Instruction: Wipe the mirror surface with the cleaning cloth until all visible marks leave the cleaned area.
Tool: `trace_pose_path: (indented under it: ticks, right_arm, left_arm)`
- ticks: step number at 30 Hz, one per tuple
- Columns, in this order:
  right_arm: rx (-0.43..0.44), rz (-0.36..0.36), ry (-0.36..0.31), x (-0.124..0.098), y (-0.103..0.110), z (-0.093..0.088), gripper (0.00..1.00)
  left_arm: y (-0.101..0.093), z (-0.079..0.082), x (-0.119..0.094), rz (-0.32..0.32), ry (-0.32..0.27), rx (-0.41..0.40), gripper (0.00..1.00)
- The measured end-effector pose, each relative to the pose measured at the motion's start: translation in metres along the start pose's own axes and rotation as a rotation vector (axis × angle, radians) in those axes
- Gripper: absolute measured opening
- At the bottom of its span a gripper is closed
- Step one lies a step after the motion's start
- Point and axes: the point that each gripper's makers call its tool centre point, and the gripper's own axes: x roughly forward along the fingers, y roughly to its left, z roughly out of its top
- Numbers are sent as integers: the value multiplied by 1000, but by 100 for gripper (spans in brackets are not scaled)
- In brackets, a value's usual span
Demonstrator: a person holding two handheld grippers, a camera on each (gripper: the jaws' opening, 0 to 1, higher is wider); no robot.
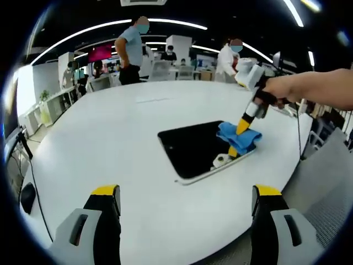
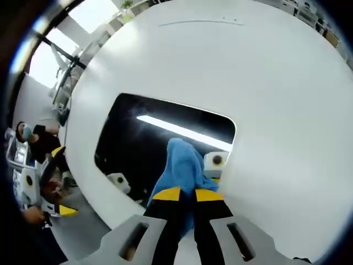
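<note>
Probably open-plan office: desks point(image 1: 182, 72).

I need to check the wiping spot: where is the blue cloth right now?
The blue cloth lies on the mirror, clamped in the right gripper; in the left gripper view it sits near the mirror's right end on the white table.

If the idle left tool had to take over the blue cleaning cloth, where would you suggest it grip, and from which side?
I would pinch the bunched fold of the blue cleaning cloth on the side facing away from the right tool, coming from above. The cloth is heaped on the dark rectangular mirror, so the raised folds give a hold.
</note>
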Motion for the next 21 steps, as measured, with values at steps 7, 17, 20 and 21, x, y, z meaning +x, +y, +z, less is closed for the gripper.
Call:
trace_pose_path:
  ticks: [7, 17, 20, 21]
  right_arm:
    - [32, -3, 7, 2, -4, 10, 1]
    - [35, -18, 22, 4, -8, 25, 1]
    - [34, -22, 23, 6, -11, 32, 1]
    - [31, -27, 20, 6, -12, 35, 1]
  left_arm:
    - [1, -1, 0, 1, 4, -2, 100]
    - [3, -1, -1, 6, -1, -11, 100]
    - [4, -1, -1, 9, -3, -15, 100]
    - [4, -1, -1, 10, -3, -17, 100]
